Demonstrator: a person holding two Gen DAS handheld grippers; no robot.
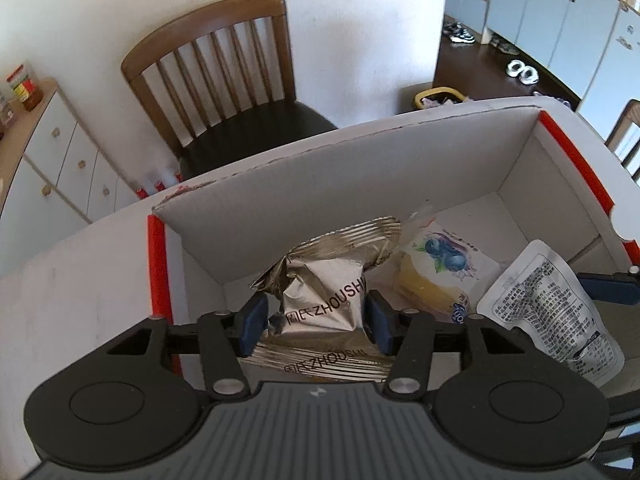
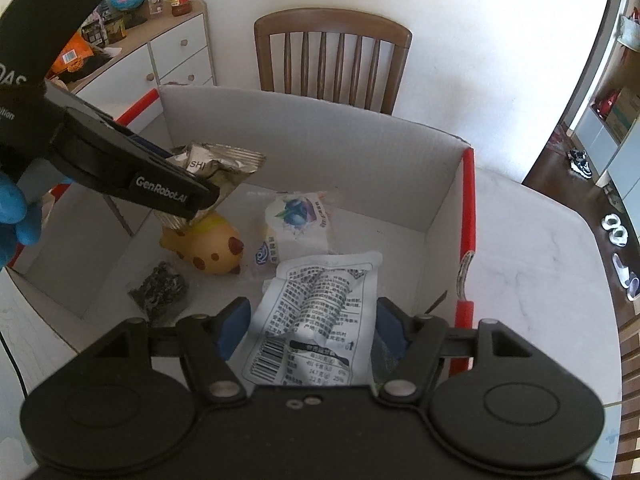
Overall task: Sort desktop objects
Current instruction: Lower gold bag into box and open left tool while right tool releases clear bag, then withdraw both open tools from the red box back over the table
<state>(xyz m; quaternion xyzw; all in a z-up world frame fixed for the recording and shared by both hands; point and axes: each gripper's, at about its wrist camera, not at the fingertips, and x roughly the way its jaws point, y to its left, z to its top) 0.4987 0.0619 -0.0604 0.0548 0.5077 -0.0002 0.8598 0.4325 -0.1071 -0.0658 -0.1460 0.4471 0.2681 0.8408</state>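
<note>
Two grippers hang over an open white cardboard box with red edges, which sits on a pale table. The left gripper has a crumpled silver snack packet between its blue pads; the pads stand right at the packet's sides, and whether they press on it cannot be told from either view. In the right wrist view that packet is above the box floor, over a yellow spotted toy animal. A hand in a blue glove shows at the left edge of that view.

The right gripper has a white pouch printed with black text and a barcode between its blue pads. The pads lie just beside the pouch's edges; a firm grip cannot be confirmed. The pouch's top end reaches into the box near the right wall.

On the box floor lie a clear packet with a blueberry picture, just right of the toy, and a small dark bag near the front wall, left of the pouch. A wooden chair stands behind the box, against a white wall. A white drawer cabinet with jars on top is at the left.
</note>
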